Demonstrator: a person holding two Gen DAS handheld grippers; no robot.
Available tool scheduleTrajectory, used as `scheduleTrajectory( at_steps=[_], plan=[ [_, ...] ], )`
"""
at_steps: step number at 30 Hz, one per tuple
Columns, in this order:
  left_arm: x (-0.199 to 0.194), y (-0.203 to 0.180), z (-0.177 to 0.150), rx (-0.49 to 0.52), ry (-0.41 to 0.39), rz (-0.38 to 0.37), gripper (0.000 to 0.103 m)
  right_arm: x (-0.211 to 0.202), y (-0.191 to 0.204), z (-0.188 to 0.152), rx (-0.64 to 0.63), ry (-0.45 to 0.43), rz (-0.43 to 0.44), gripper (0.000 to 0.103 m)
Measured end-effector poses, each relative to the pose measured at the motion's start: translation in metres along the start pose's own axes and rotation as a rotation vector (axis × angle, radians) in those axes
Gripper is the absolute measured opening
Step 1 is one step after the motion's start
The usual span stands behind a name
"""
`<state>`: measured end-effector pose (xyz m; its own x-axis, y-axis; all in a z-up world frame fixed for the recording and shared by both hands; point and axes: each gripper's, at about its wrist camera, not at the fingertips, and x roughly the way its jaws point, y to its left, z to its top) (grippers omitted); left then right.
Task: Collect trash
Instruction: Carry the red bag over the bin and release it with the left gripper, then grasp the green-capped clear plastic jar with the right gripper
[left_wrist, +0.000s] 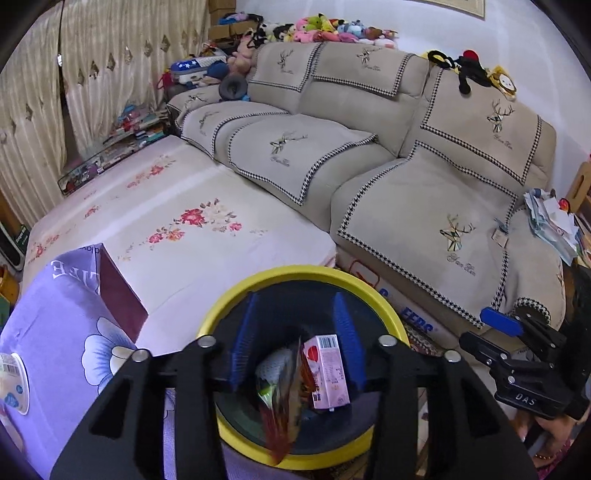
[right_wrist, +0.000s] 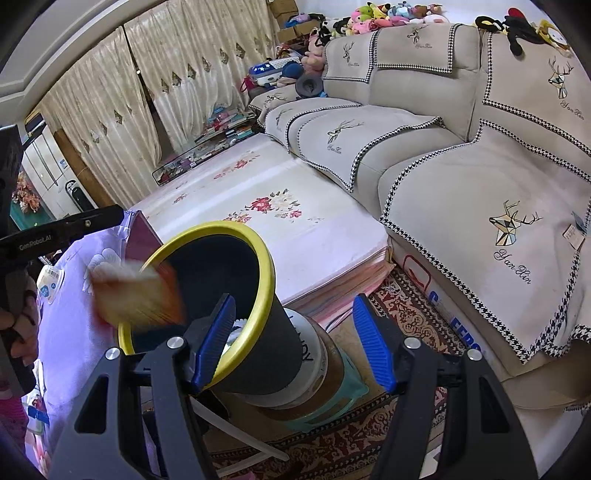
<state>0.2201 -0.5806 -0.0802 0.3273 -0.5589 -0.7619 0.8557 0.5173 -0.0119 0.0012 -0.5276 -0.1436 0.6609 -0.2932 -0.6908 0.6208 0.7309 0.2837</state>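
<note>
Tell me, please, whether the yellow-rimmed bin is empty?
Not empty: the bin holds a pink carton and crumpled wrappers.

A low platform covered with a white floral sheet (left_wrist: 207, 206) runs along the front of the beige sofa (left_wrist: 424, 192). A lilac flowered bundle (left_wrist: 62, 325) lies at its near end, books and clutter (left_wrist: 122, 147) at its far end by the curtain. On the patterned rug (right_wrist: 406, 314), a stack of round containers (right_wrist: 325, 373) carries the yellow-rimmed black bin (right_wrist: 236, 295).
</note>
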Motion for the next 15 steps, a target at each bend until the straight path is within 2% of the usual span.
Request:
scheduleTrajectory(
  at_steps=[1, 5, 7, 9, 12, 15],
  plan=[
    [-0.002, 0.002, 0.000, -0.006, -0.006, 0.007, 0.058, -0.001, 0.000, 0.000, 0.000, -0.001, 0.000, 0.063],
    [-0.031, 0.002, -0.001, -0.023, -0.043, 0.004, 0.064, -0.004, 0.003, 0.000, -0.004, -0.004, 0.004, 0.063],
    [-0.055, 0.000, -0.004, -0.026, -0.079, 0.013, 0.072, -0.006, 0.007, 0.000, -0.013, -0.005, 0.007, 0.063],
    [-0.083, -0.002, -0.009, -0.032, -0.118, 0.021, 0.076, -0.008, 0.013, -0.002, -0.026, -0.004, 0.013, 0.063],
    [-0.137, -0.003, -0.028, -0.048, -0.193, 0.047, 0.094, -0.009, 0.025, -0.006, -0.053, 0.005, 0.025, 0.063],
    [-0.186, 0.001, -0.053, -0.066, -0.259, 0.093, 0.098, -0.010, 0.041, -0.011, -0.086, 0.015, 0.044, 0.063]
  ],
)
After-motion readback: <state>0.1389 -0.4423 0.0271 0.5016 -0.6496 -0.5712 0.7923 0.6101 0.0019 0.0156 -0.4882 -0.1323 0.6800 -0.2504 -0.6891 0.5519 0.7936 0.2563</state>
